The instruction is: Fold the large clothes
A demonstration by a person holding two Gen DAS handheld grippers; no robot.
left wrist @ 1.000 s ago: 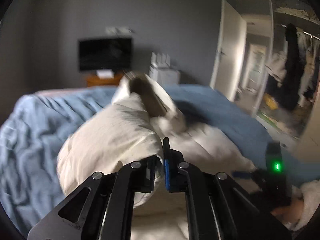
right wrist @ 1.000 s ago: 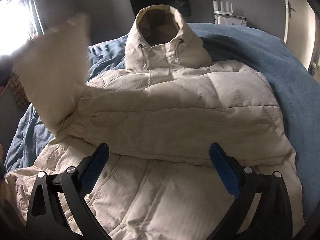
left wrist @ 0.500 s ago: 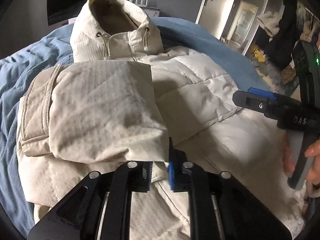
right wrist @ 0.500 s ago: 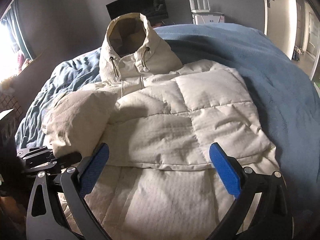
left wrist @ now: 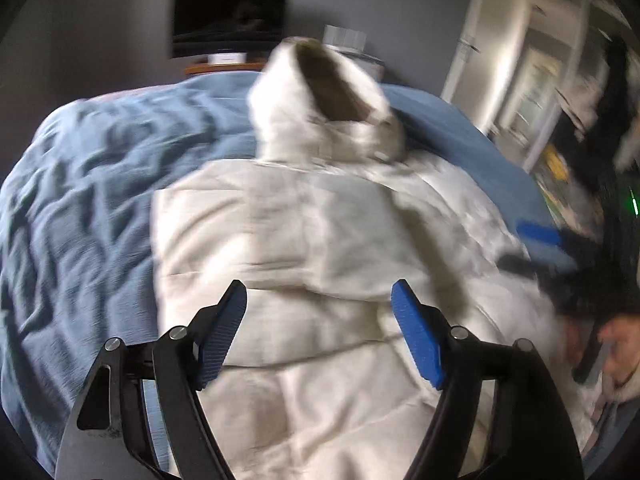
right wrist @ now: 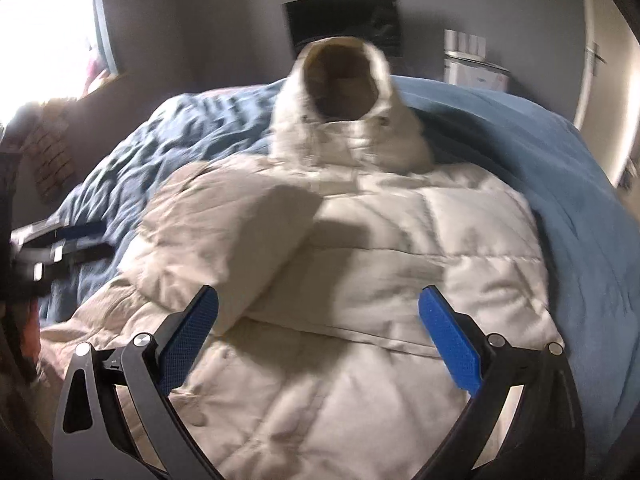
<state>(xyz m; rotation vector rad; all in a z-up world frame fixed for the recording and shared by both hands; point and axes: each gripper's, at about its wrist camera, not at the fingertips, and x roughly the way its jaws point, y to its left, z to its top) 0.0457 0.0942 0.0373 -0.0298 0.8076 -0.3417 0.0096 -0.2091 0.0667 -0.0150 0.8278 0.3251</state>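
A cream puffer jacket with a hood lies on the blue bed, front up, both sleeves folded across its chest. It also shows in the right wrist view, hood at the far end. My left gripper is open and empty above the jacket's left side near the hem. My right gripper is open and empty above the jacket's lower middle. The right gripper also shows at the right of the left wrist view. The left gripper shows at the left edge of the right wrist view. Both views are blurred.
A blue blanket covers the bed. A dark TV hangs on the grey wall behind, with a white unit beside it. A door and an open wardrobe are at the right. A bright window is at the left.
My left gripper has let go of the left sleeve, which now lies folded across the chest, and has opened and drawn back. The right gripper stays open over the jacket.
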